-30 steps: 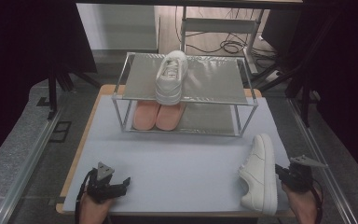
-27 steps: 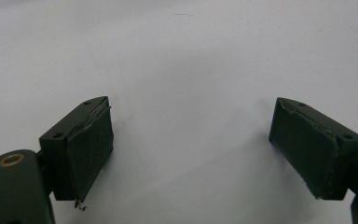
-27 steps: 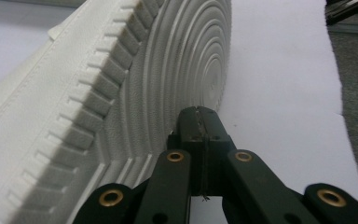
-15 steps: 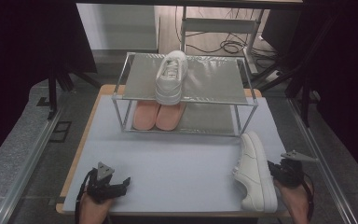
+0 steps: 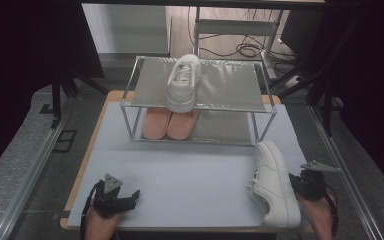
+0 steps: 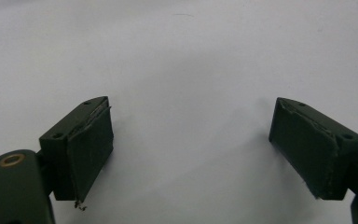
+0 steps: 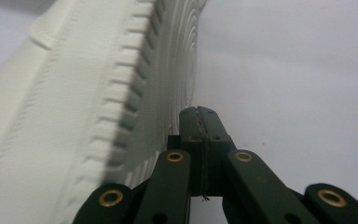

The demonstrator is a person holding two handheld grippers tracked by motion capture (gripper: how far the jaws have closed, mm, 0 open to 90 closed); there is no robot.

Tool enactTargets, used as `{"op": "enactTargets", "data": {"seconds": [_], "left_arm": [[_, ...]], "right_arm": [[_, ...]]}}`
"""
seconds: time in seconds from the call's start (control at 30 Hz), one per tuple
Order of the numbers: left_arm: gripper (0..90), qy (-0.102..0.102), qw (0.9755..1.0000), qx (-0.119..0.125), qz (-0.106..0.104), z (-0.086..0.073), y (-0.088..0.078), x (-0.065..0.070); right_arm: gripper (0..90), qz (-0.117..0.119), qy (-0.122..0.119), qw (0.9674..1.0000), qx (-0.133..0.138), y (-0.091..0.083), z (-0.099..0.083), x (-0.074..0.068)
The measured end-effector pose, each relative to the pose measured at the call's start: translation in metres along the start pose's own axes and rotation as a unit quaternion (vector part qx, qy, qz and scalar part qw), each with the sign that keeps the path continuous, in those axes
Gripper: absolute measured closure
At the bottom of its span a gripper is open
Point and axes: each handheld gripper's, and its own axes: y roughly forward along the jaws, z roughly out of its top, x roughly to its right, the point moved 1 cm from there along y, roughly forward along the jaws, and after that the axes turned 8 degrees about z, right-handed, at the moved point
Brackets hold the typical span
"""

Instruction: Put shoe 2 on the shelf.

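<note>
One white sneaker (image 5: 274,184) lies tilted just left of the right gripper (image 7: 200,114), whose jaws are pressed together, empty.

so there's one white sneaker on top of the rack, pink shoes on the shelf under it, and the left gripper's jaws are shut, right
Not quite. The left gripper has its jaws wide open over the bare table, as the left gripper view shows. The white sneaker on top of the rack and the pink shoes beneath are as you say.

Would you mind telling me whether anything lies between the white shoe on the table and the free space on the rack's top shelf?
Nothing visible does. The white shoe lies on the table beside the shut right gripper. The table ahead of it is bare, and the top shelf is free to the right of the other white shoe.
</note>
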Motion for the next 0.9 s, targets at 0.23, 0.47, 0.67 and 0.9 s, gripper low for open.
{"op": "enactTargets", "data": {"seconds": [0.23, 0.47, 0.67, 0.9], "left_arm": [[13.5, 0.0, 1.0, 0.0, 0.0, 0.0, 0.0, 0.0], [13.5, 0.001, 1.0, 0.0, 0.0, 0.0, 0.0, 0.0], [13.5, 0.001, 1.0, 0.0, 0.0, 0.0, 0.0, 0.0], [13.5, 0.001, 1.0, 0.0, 0.0, 0.0, 0.0, 0.0]], "right_arm": [[90.0, 0.01, -0.014, 0.9996, 0.021, -0.027, 0.006, -0.01], [90.0, 0.006, -0.043, 0.9987, 0.026, -0.052, 0.014, -0.03], [90.0, 0.039, -0.059, 0.9971, 0.028, -0.057, 0.015, -0.048], [90.0, 0.038, -0.078, 0.9962, 0.012, -0.049, 0.014, -0.057]]}}
